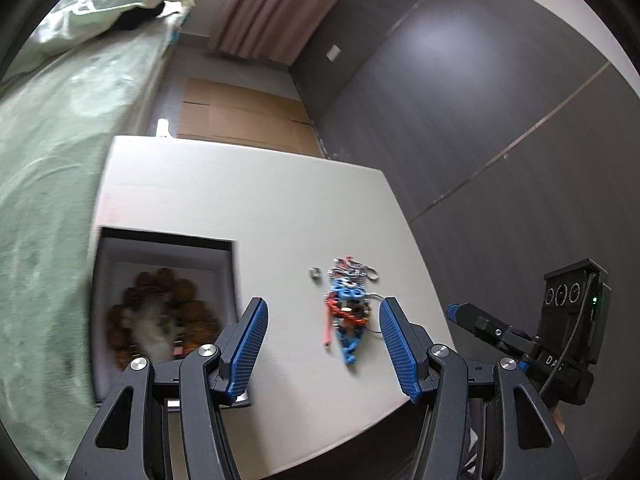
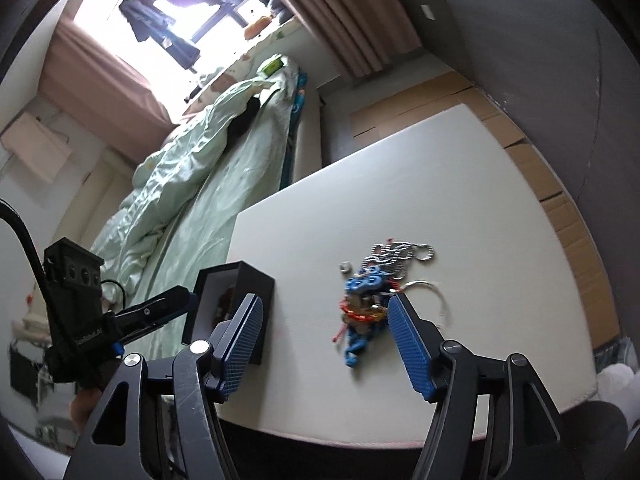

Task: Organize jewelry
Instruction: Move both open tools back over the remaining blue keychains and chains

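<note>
A bedroom, with a white table (image 1: 248, 200) beside the bed. The jewelry (image 2: 368, 304) lies tangled mid-table, right of the box (image 1: 164, 304). One pinch could drag the whole clump or fling the ring (image 1: 315, 273). Left gripper (image 1: 322, 344) and right gripper (image 2: 324, 340) both gape wide, empty, touching nothing.

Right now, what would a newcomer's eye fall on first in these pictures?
First, the bright tangle of jewelry in blue, red and silver, loose on the white table. Next, the open box at the table's left edge, with a brown beaded piece inside. A small silver ring lies just left of the tangle.
</note>
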